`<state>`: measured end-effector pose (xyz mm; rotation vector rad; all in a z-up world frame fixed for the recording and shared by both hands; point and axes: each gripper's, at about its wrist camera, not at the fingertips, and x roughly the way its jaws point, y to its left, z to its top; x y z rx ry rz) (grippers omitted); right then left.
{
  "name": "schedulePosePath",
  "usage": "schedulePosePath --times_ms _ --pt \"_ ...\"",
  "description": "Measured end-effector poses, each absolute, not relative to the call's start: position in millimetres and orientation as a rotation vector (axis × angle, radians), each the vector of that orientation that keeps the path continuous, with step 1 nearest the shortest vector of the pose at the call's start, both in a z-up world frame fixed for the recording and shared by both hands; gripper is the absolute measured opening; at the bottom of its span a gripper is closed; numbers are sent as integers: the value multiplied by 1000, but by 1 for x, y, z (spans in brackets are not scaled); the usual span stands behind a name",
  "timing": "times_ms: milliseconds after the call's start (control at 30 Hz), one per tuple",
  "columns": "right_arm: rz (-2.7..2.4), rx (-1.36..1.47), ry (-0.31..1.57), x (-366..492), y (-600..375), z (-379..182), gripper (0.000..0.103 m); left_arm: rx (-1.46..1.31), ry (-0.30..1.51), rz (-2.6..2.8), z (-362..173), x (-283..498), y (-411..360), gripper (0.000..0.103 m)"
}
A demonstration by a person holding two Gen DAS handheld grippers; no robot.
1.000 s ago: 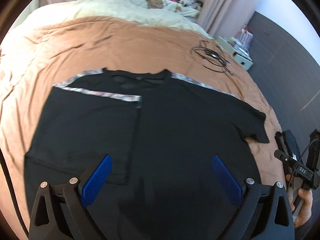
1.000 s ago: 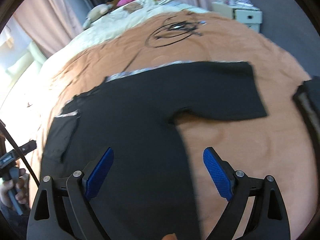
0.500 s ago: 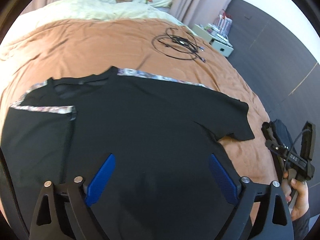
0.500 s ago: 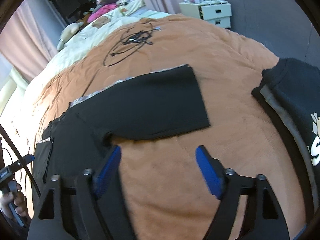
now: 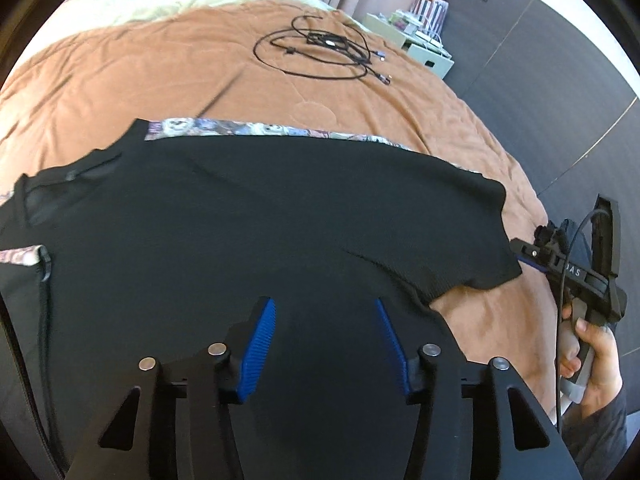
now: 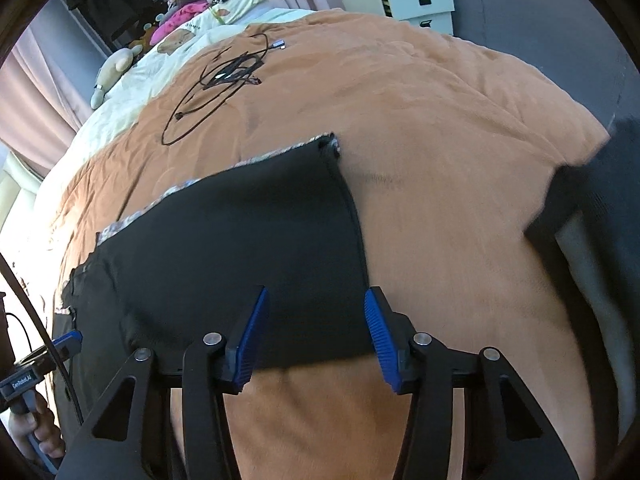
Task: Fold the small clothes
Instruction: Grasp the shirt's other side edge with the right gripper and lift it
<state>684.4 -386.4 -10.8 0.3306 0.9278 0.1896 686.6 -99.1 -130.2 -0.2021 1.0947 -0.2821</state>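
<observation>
Both grippers stand apart, holding nothing: the right gripper (image 6: 314,334) straddles the sleeve hem of the black short-sleeved T-shirt (image 5: 248,232), spread flat on the brown bedspread (image 5: 160,64); the left gripper (image 5: 325,342) hovers above its body, probably to steady it.

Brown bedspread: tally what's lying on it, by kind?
Garments: 2 — black T-shirt with patterned shoulder trim, dark folded garment with grey panel
Cable tangles: 1 — black coiled cables
Total: 3 on the brown bedspread
</observation>
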Motion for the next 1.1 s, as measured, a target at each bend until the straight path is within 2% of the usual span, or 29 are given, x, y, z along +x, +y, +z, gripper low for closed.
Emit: schedulePosePath --times_ms 333,367,400,467,500,600,1100 --pt "226 272 899 735 -375 -18 46 -209 1146 -294 -165 719 -119 37" --pt "241 264 900 740 -373 -17 37 -208 1149 -295 -167 720 -120 37" --pt "255 258 903 745 -373 -18 24 -206 1150 -295 -168 721 -121 37" --pt "288 241 904 750 -368 -15 9 -206 1152 -294 -170 724 -121 37" --pt "292 229 894 750 -366 -10 7 -211 1153 -295 -169 723 -120 37" --pt "316 199 861 740 -356 12 4 -204 1145 -295 -161 718 -117 37" --pt "377 30 757 695 -279 107 4 -292 1087 -220 -115 669 -31 38"
